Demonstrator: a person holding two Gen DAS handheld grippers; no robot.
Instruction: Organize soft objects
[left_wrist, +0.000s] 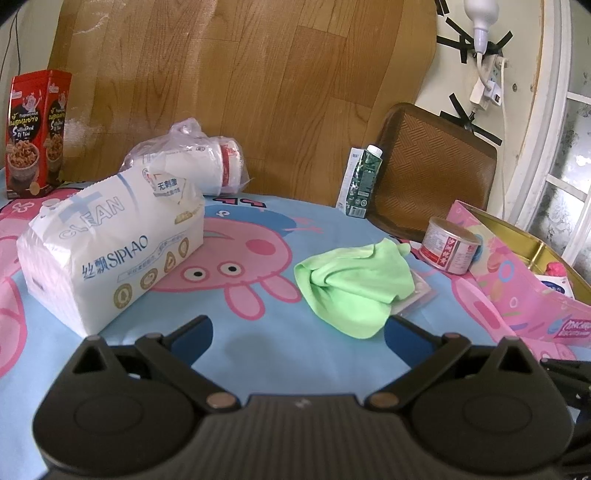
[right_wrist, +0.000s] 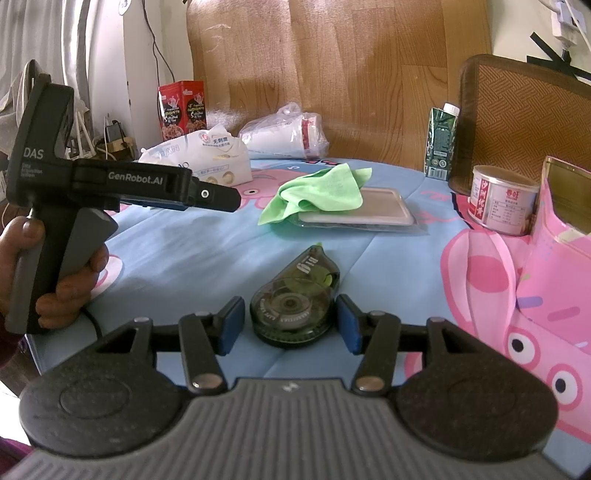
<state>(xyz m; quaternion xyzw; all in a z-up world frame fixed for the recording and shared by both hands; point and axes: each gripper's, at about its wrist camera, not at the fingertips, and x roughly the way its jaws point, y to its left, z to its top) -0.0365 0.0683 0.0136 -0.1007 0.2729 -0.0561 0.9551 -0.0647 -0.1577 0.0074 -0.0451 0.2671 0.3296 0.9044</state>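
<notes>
A crumpled light-green microfibre cloth (left_wrist: 351, 286) is seen on the tabletop (left_wrist: 258, 343), which is covered by a light-blue quilted fabric printed with pink cartoon pigs. The cloth lies in soft folds, partly over a flat rectangular clear-plastic case (right_wrist: 369, 212), and one corner of the case is hidden under it. To the left of the cloth, well apart, a soft white plastic-wrapped pack of tissues (left_wrist: 110, 251) is placed, with blue letters on its glossy film. Behind the pack, a stack of white paper cups in a thin transparent bag (left_wrist: 195, 158) is laid on its side.

The left hand-held gripper (left_wrist: 297, 332) is held above the fabric, just in front of the cloth; its jaws are spread wide and nothing is between the blue pads (left_wrist: 195, 338). The right hand-held gripper (right_wrist: 290, 325) is also opened, and a dark translucent correction-tape dispenser of rounded teardrop shape (right_wrist: 295, 302) is lying on the tabletop between its blue pads (right_wrist: 231, 326); whether the pads touch it cannot be told.

At the right side, a short round metal tin with a red-and-white label (left_wrist: 448, 245) is standing beside a pink patterned box with a golden inner side (left_wrist: 524, 266). A dark-green carton with a white cap (left_wrist: 364, 181) is standing upright near a brown woven chair back (left_wrist: 432, 173). A red cardboard snack box (left_wrist: 35, 133) is standing at the far left.
</notes>
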